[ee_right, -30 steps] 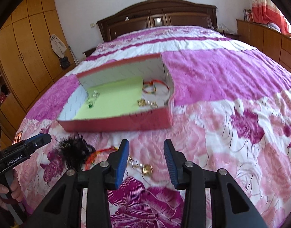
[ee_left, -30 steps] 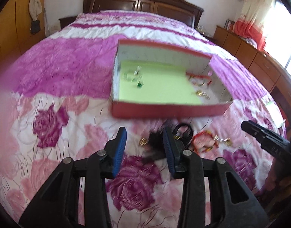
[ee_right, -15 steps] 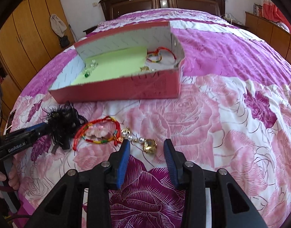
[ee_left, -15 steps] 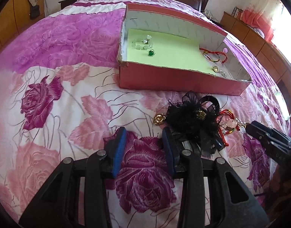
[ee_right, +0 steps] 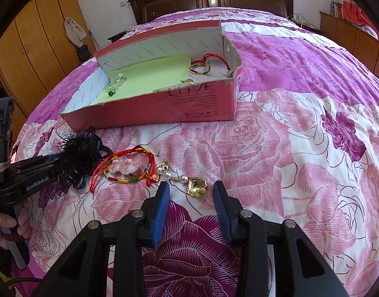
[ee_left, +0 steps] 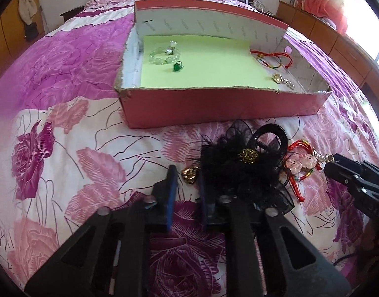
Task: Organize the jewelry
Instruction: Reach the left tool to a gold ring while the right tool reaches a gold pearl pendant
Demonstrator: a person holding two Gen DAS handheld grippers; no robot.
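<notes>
Floral pink bedspread (ee_right: 276, 163) lies under both your claws, with the red box (ee_left: 214, 109) just beyond the loose jewelry. Your left gripper (ee_left: 187, 180) is closing, jaws narrow, around a small gold charm (ee_left: 189, 174) beside the black feathered hairpiece (ee_left: 238, 170), though contact isn't clear. Your right gripper (ee_right: 190, 193) stands partly spread and empty, a gold pendant (ee_right: 196, 185) on a pearl chain lying between its tips.
</notes>
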